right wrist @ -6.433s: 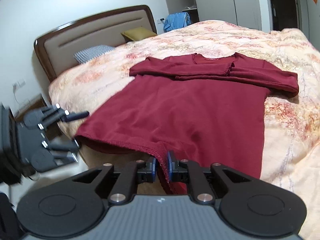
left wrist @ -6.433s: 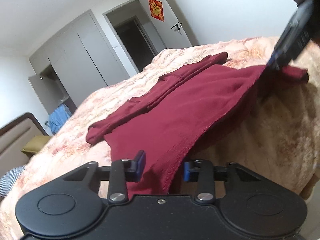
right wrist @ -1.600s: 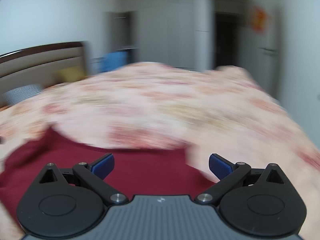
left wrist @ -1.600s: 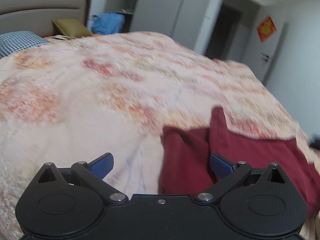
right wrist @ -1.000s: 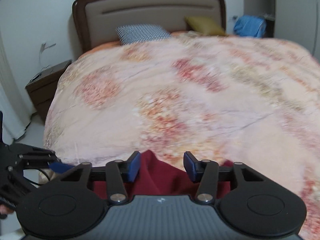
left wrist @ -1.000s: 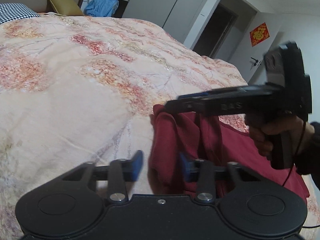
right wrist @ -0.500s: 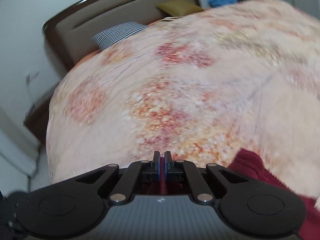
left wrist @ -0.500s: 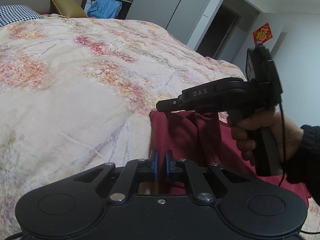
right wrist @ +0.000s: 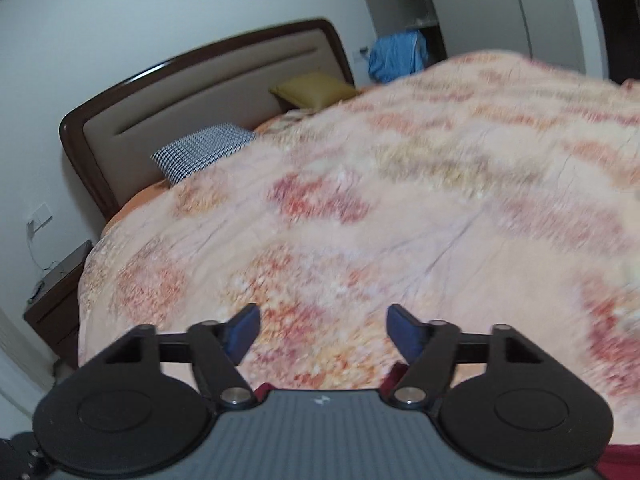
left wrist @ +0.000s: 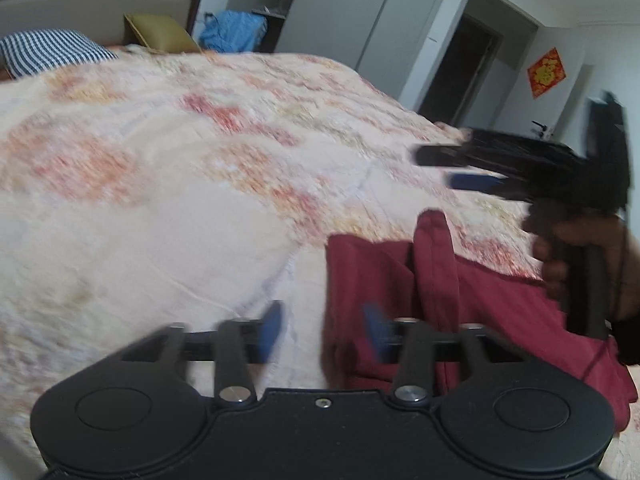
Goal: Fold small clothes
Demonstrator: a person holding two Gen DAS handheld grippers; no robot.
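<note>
Both jaws are opening, nothing gripped: left gripper at the folded maroon knit garment's edge, right gripper above the floral peach bedspread.

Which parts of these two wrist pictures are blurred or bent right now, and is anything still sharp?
Left wrist: the blue fingertips, the other gripper and the bedspread are smeared; the red shirt is soft. Right wrist: bedspread smeared toward the right, headboard fairly crisp but bowed by the fisheye. Light is dim and even, without glare.
</note>
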